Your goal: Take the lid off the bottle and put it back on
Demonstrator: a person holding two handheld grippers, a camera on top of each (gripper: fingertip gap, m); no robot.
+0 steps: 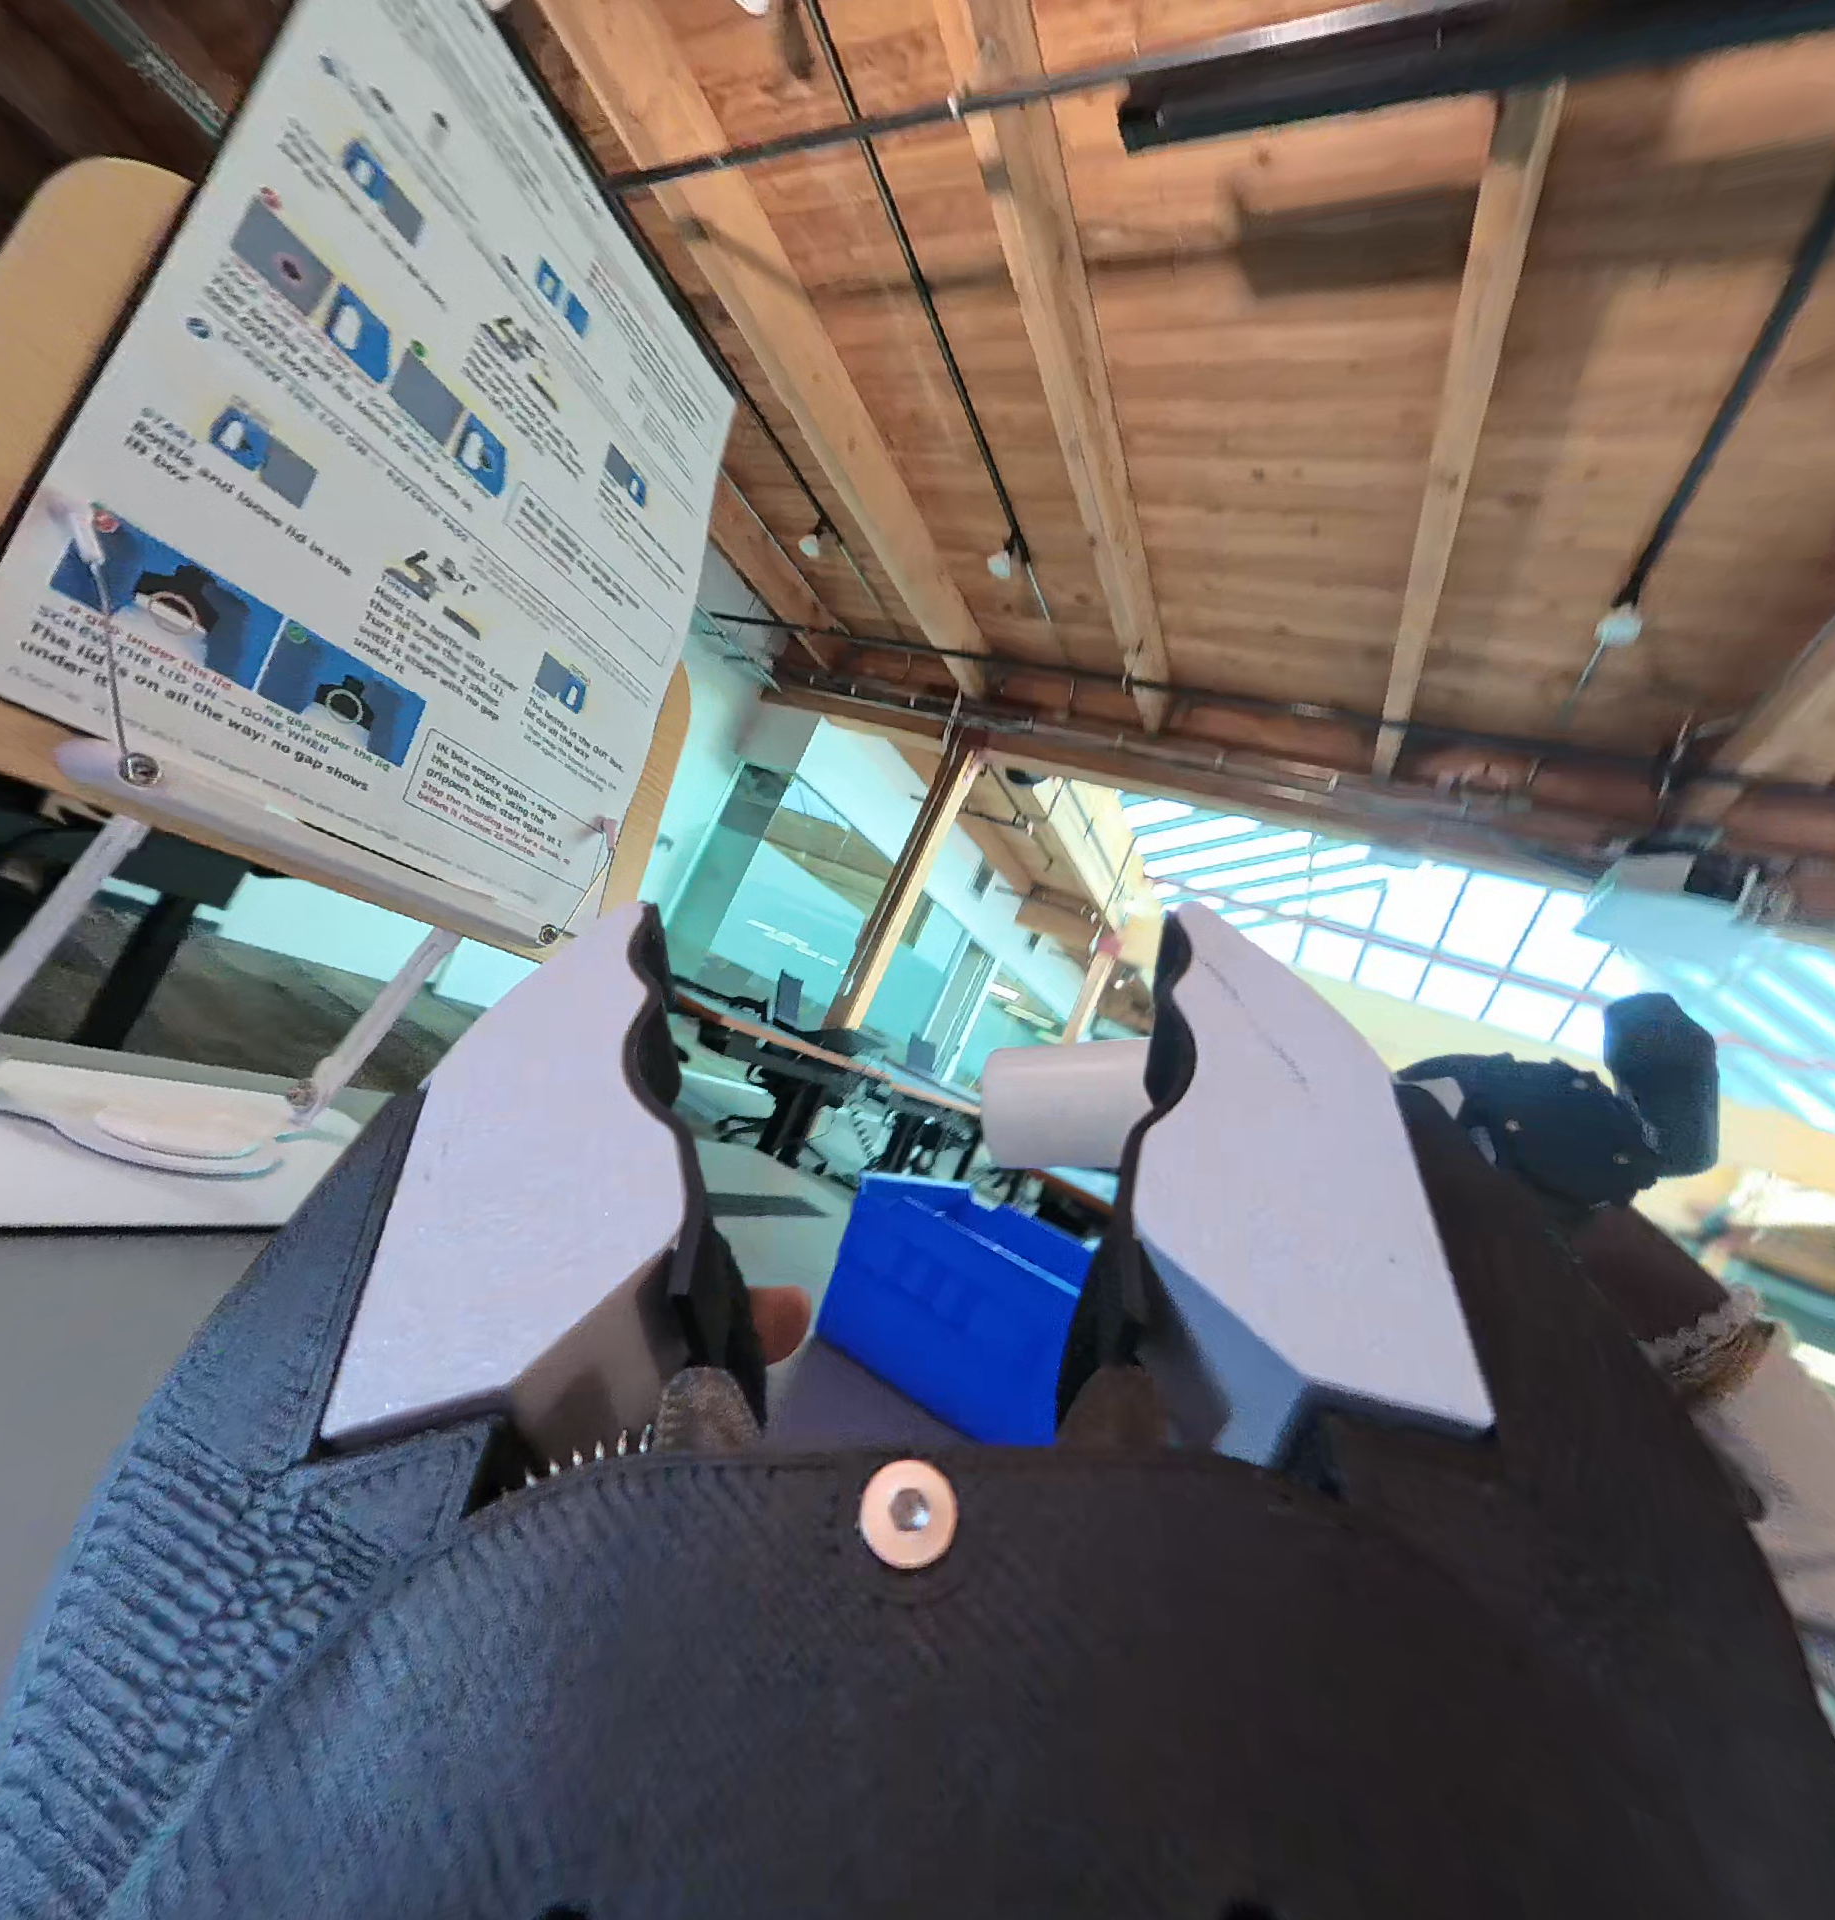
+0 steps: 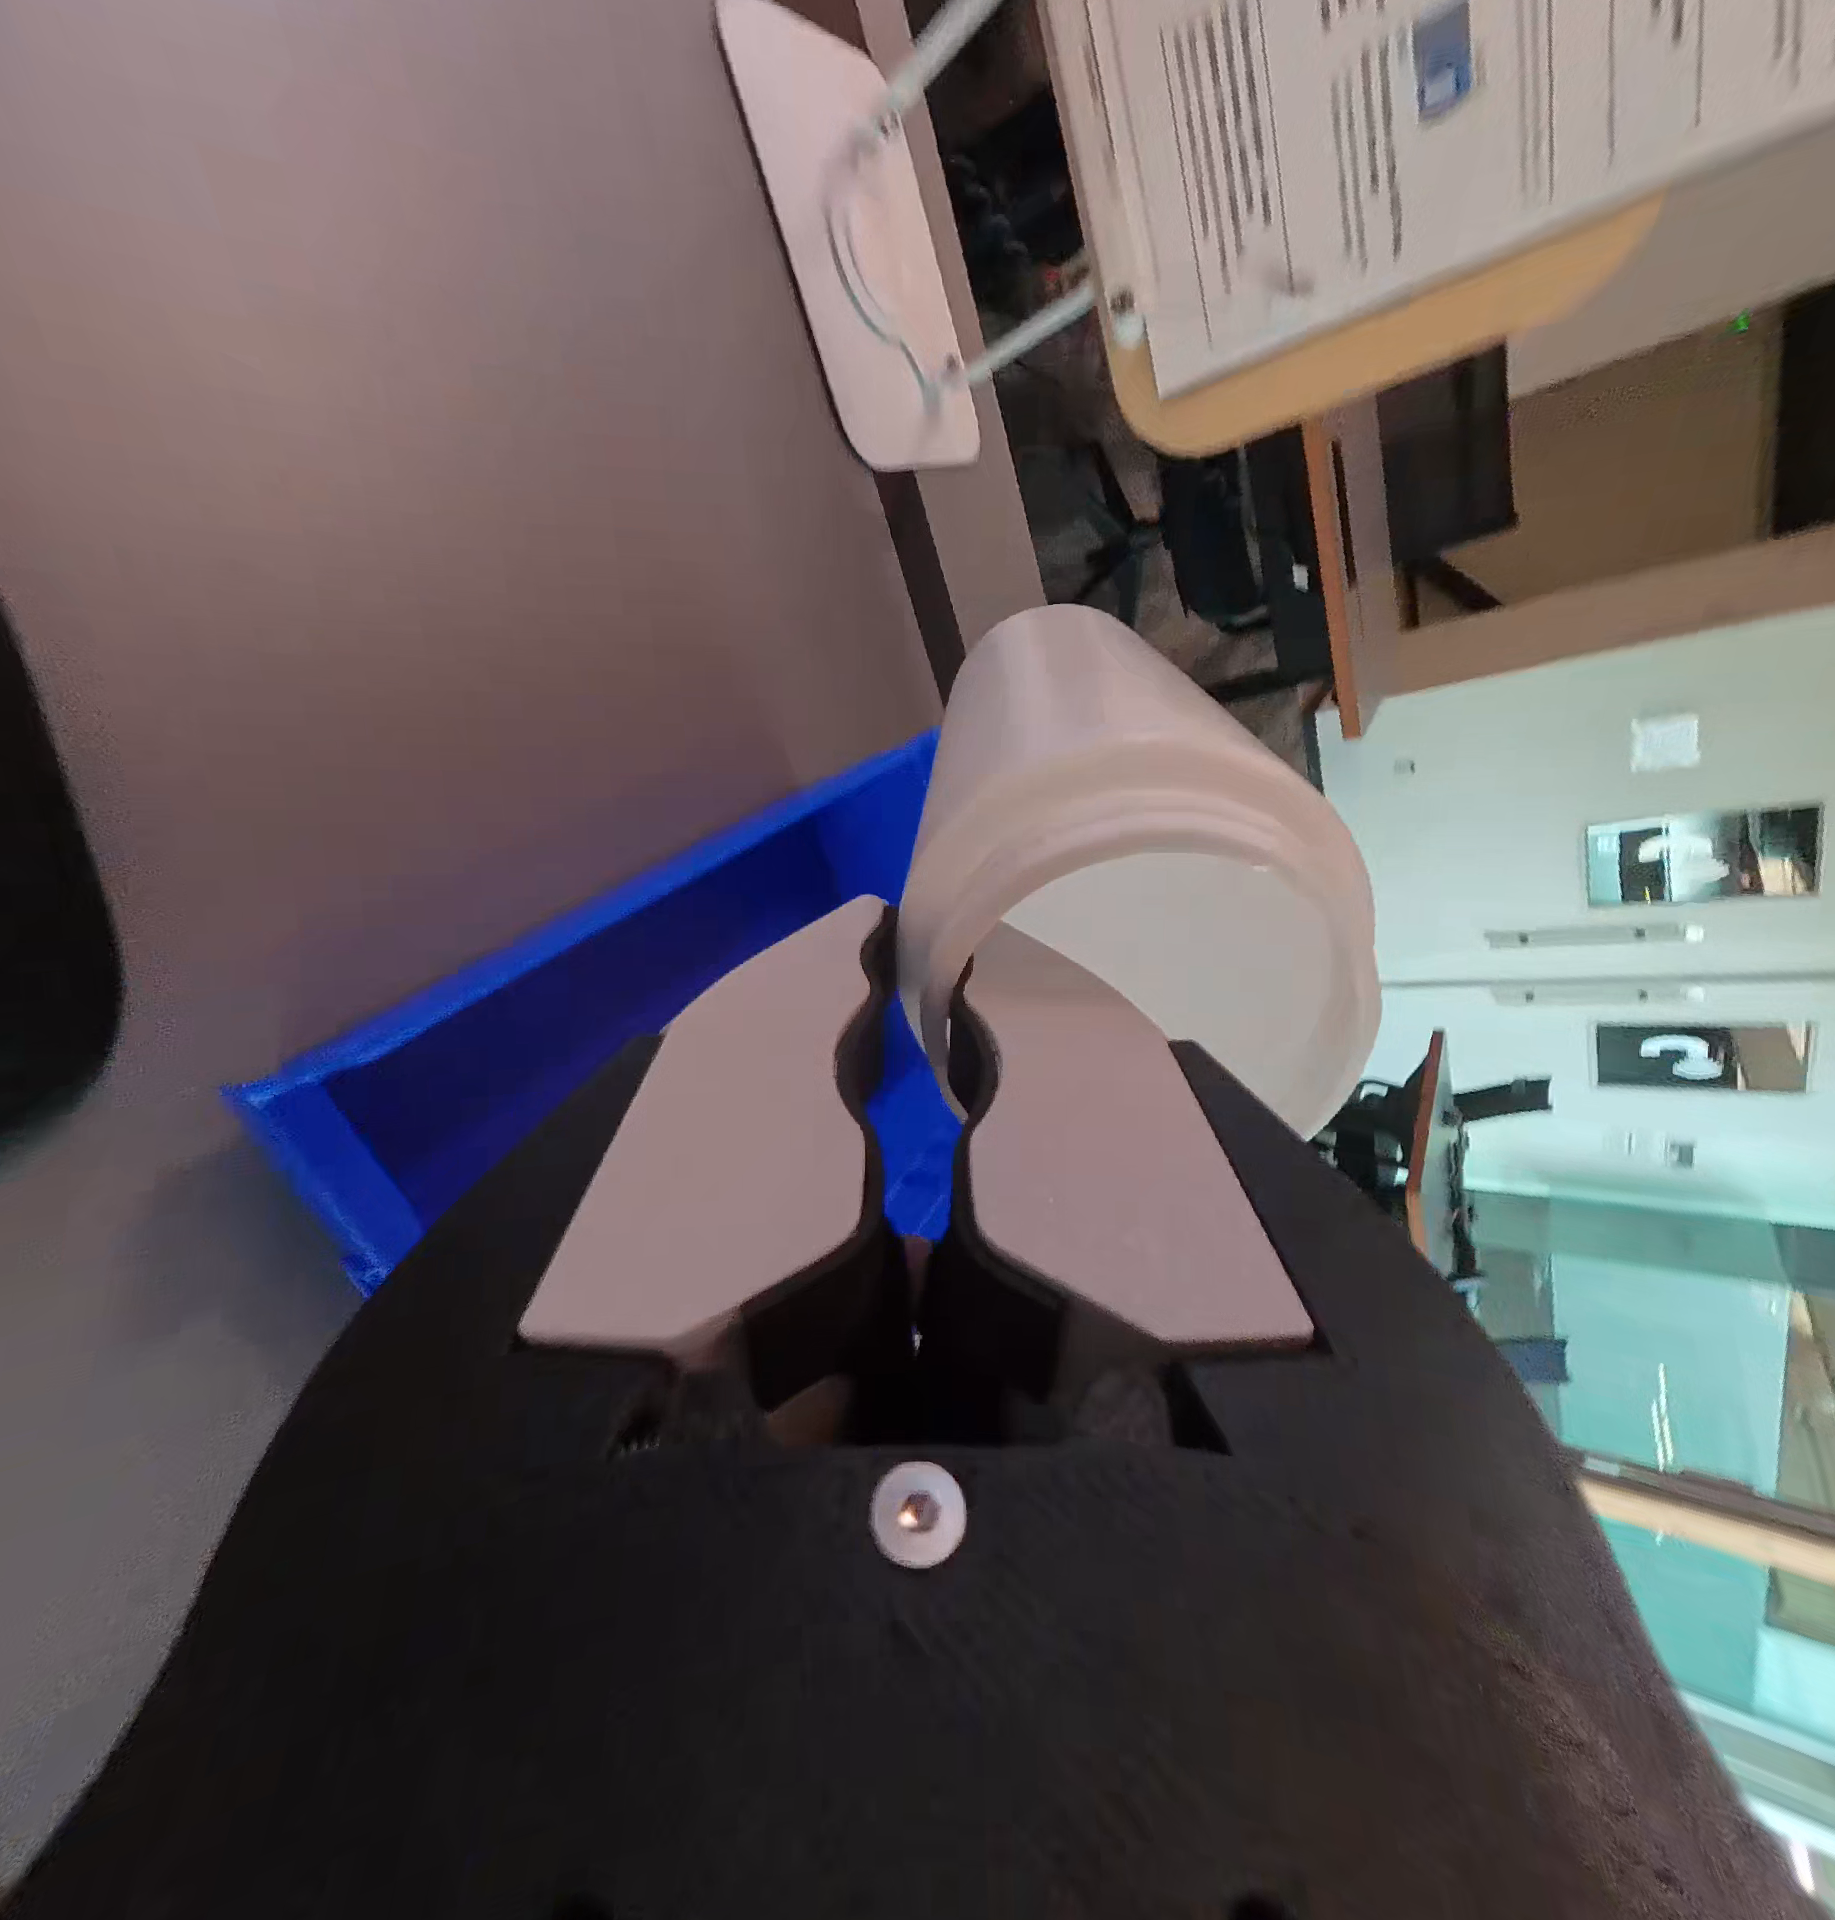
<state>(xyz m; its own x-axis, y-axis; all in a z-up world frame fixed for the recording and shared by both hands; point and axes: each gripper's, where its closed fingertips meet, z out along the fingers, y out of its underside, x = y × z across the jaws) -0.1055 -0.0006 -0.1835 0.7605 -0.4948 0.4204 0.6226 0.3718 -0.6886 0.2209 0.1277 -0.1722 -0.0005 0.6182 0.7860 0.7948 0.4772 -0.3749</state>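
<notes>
Clearly the bottle (image 2: 1131, 831) is already open: its threaded mouth shows bare in the right wrist view, with no lid on it. The right gripper (image 2: 918, 997) has its jaws clenched on the rim of that mouth, one finger inside the neck and one outside, and holds the bottle in the air, lying roughly sideways above the blue bin (image 2: 580, 1049). In the left wrist view the same white bottle (image 1: 1064, 1101) appears past the right-hand finger, with the other gripper dark behind it.

The left gripper (image 1: 918, 997) points up toward the wooden ceiling (image 1: 1256, 416), its jaws released and wide apart with nothing between them. An instruction sheet (image 1: 373, 468) stands on a white stand on the grey table (image 1: 82, 1403).

The lid itself is not visible in either view, so I cannot tell where it lies. As I judge it, the removal half is done; finding the lid, picking it up with the free left gripper and screwing it back on is what remains.
</notes>
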